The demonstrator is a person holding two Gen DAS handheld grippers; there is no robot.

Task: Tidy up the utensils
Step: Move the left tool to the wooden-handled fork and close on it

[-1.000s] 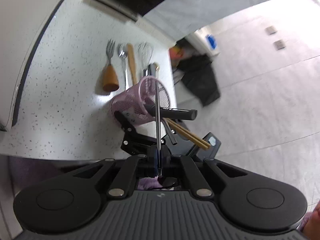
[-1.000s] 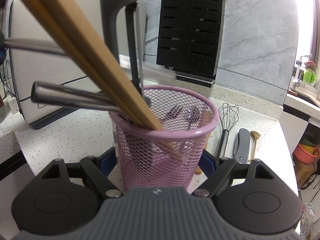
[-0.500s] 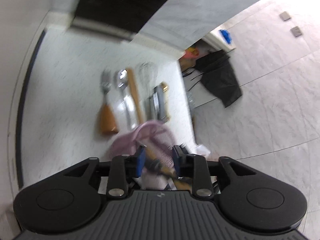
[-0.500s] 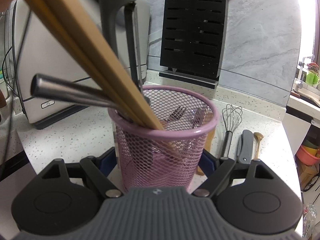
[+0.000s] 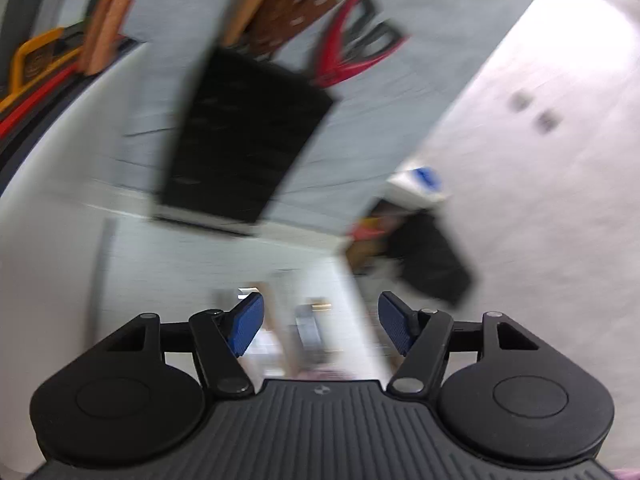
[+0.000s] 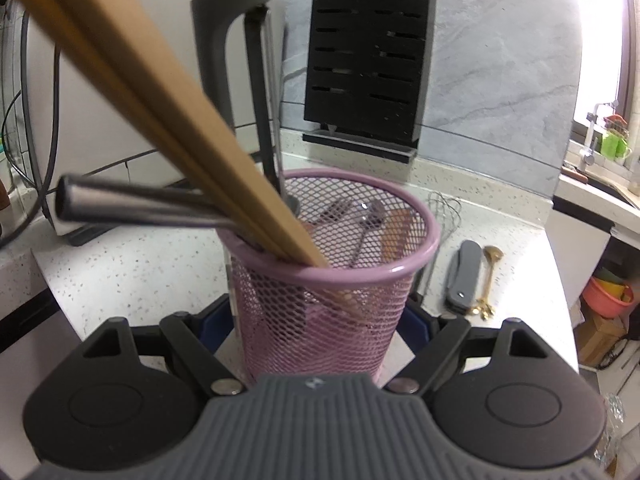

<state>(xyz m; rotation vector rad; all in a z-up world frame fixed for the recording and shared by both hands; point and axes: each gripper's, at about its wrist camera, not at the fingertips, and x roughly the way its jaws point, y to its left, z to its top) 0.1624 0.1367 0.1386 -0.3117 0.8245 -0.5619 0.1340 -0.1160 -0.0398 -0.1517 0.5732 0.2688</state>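
A pink mesh cup (image 6: 328, 292) stands on the speckled counter (image 6: 132, 264), and my right gripper (image 6: 318, 320) is shut on its sides. Wooden chopsticks (image 6: 160, 112), steel tubes (image 6: 132, 204) and a grey-handled peeler (image 6: 228, 12) lean out of the cup. Behind it on the counter lie a fork (image 6: 340, 210), a spoon (image 6: 370, 216), a whisk (image 6: 442, 208), a grey folding knife (image 6: 464, 276) and a gold spoon (image 6: 490, 276). My left gripper (image 5: 320, 316) is raised over the counter, its jaws opening with nothing between the blue pads (image 5: 246, 322). The left wrist view is blurred.
A black knife block (image 6: 368, 60) stands against the grey wall, with red scissors (image 5: 344, 52) hanging above it. A white appliance (image 6: 100, 100) fills the left side. The counter ends at the right, where the floor holds a black bag (image 5: 432, 264).
My left gripper let go of a thin steel utensil over the cup, opened wide, rose and tilted up toward the knife block. The right gripper and the cup stayed put.
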